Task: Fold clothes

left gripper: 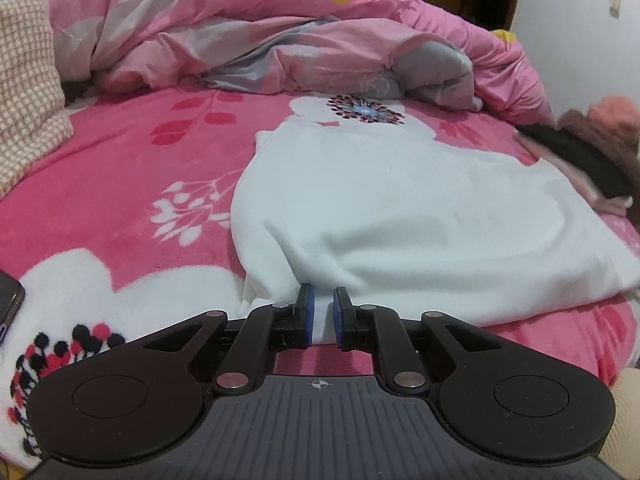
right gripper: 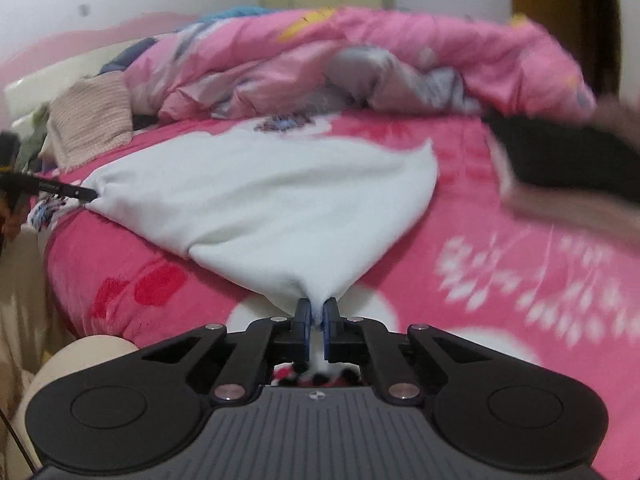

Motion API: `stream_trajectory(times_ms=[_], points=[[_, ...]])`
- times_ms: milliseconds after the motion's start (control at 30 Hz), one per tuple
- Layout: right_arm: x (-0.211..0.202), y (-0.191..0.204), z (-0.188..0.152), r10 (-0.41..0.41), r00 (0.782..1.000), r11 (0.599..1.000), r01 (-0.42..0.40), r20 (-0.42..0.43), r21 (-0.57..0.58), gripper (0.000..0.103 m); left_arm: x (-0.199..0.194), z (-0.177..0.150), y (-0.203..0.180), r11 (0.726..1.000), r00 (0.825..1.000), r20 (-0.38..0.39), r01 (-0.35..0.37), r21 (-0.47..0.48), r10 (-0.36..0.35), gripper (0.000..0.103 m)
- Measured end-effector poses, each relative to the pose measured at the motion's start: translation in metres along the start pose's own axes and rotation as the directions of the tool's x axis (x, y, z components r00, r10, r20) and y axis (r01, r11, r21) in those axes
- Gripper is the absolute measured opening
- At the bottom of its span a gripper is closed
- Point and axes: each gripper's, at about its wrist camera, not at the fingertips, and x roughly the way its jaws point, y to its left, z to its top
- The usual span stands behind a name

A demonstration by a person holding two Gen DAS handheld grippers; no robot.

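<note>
A white garment (left gripper: 400, 220) lies spread on a pink flowered blanket (left gripper: 120, 180) that covers the bed. My left gripper (left gripper: 323, 312) is shut on the garment's near edge, with white cloth between its blue pads. In the right wrist view the same garment (right gripper: 260, 200) is pulled taut into a point toward the camera. There my right gripper (right gripper: 317, 316) is shut on that corner, the cloth bunched between the pads. At the far left of that view the left gripper (right gripper: 86, 193) shows as a thin black tip holding another corner.
A crumpled pink quilt (left gripper: 280, 32) is heaped along the back of the bed. A beige checked cloth (left gripper: 28, 92) lies at the left, and a pile of dark and brown clothes (left gripper: 580, 152) at the right. A phone (left gripper: 8, 300) rests at the left edge.
</note>
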Motion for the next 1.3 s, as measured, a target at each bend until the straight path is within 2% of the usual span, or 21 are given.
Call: stream_trajectory(times_ms=[100,200,233,367,467,567,633,667,700,733,800,833,900,967,1067,1133,1167,1233,1267,1300], points=[[-0.011,-0.005,0.012,-0.03,0.999,0.997,0.031,0.03,-0.064,0.004,-0.001,0.001,-0.001,1.0,1.0,-0.004,-0.006,0.02,0.006,0.012],[0.008,-0.005,0.001,-0.057,0.998,0.992,0.052,-0.04,-0.119,0.004,-0.003,0.0,-0.002,0.999,1.0,0.001,-0.008,0.037,0.008,0.012],[0.009,-0.006,-0.002,-0.079,0.996,0.99,0.073,-0.047,-0.118,0.0,-0.003,0.0,-0.002,0.999,1.0,0.001,-0.007,0.041,0.007,0.012],[0.012,-0.013,-0.017,-0.167,0.983,0.981,0.158,-0.073,-0.111,0.0,-0.008,0.0,-0.001,0.999,1.0,0.007,0.001,0.054,-0.001,0.012],[-0.004,-0.033,-0.025,-0.233,0.97,0.97,0.237,-0.07,0.05,0.0,-0.011,-0.001,0.003,0.999,1.0,0.013,0.019,0.037,-0.02,0.012],[-0.022,-0.035,-0.028,-0.222,0.973,0.939,0.231,-0.065,0.253,0.001,-0.018,-0.002,0.009,0.999,0.999,0.013,0.046,0.003,-0.046,0.012],[-0.034,-0.032,-0.031,-0.186,0.981,0.896,0.189,-0.049,0.403,0.005,-0.023,-0.004,0.013,0.998,0.998,0.011,0.066,-0.021,-0.066,0.014],[-0.037,-0.03,-0.032,-0.158,0.987,0.867,0.152,-0.027,0.474,0.007,-0.026,-0.005,0.016,0.996,0.997,0.01,0.077,-0.034,-0.077,0.019],[-0.039,-0.027,-0.033,-0.12,0.993,0.831,0.103,-0.005,0.547,0.019,-0.029,-0.007,0.018,0.995,0.996,0.009,0.088,-0.046,-0.088,0.028],[-0.038,-0.024,-0.034,-0.09,0.996,0.792,0.062,0.015,0.608,0.036,-0.032,-0.009,0.021,0.993,0.995,0.01,0.103,-0.065,-0.103,0.032],[-0.031,-0.022,-0.036,-0.047,0.998,0.696,0.003,0.042,0.718,0.051,-0.036,-0.013,0.028,0.985,0.992,0.02,0.129,-0.112,-0.128,0.036],[-0.025,-0.022,-0.037,-0.03,0.998,0.642,-0.02,0.051,0.766,0.052,-0.036,-0.014,0.032,0.98,0.991,0.029,0.137,-0.146,-0.134,0.037],[-0.012,-0.026,-0.043,0.002,0.998,0.537,-0.047,0.055,0.842,0.052,-0.035,-0.017,0.041,0.965,0.988,0.047,0.152,-0.215,-0.145,0.045],[-0.003,-0.029,-0.047,-0.011,0.998,0.46,-0.052,0.064,0.886,0.052,-0.033,-0.02,0.052,0.943,0.988,0.078,0.153,-0.297,-0.136,0.056],[0.007,-0.032,-0.052,-0.047,0.995,0.358,-0.063,0.086,0.931,0.051,-0.023,-0.021,0.069,0.9,0.987,0.111,0.156,-0.408,-0.12,0.059],[0.012,-0.034,-0.054,-0.083,0.992,0.317,-0.067,0.098,0.946,0.05,-0.016,-0.021,0.075,0.886,0.986,0.119,0.161,-0.435,-0.12,0.057],[0.015,-0.034,-0.055,-0.097,0.99,0.302,-0.071,0.105,0.951,0.05,-0.014,-0.02,0.075,0.889,0.985,0.127,0.159,-0.429,-0.115,0.055],[0.02,-0.034,-0.055,-0.137,0.984,0.285,-0.069,0.112,0.956,0.038,-0.011,-0.019,0.073,0.9,0.985,0.143,0.152,-0.409,-0.102,0.048],[0.022,-0.034,-0.056,-0.153,0.982,0.285,-0.067,0.114,0.956,0.032,-0.009,-0.018,0.071,0.907,0.985,0.145,0.145,-0.396,-0.094,0.04],[0.025,-0.033,-0.056,-0.171,0.979,0.285,-0.059,0.112,0.957,0.02,-0.007,-0.018,0.07,0.912,0.985,0.145,0.142,-0.385,-0.092,0.028]])
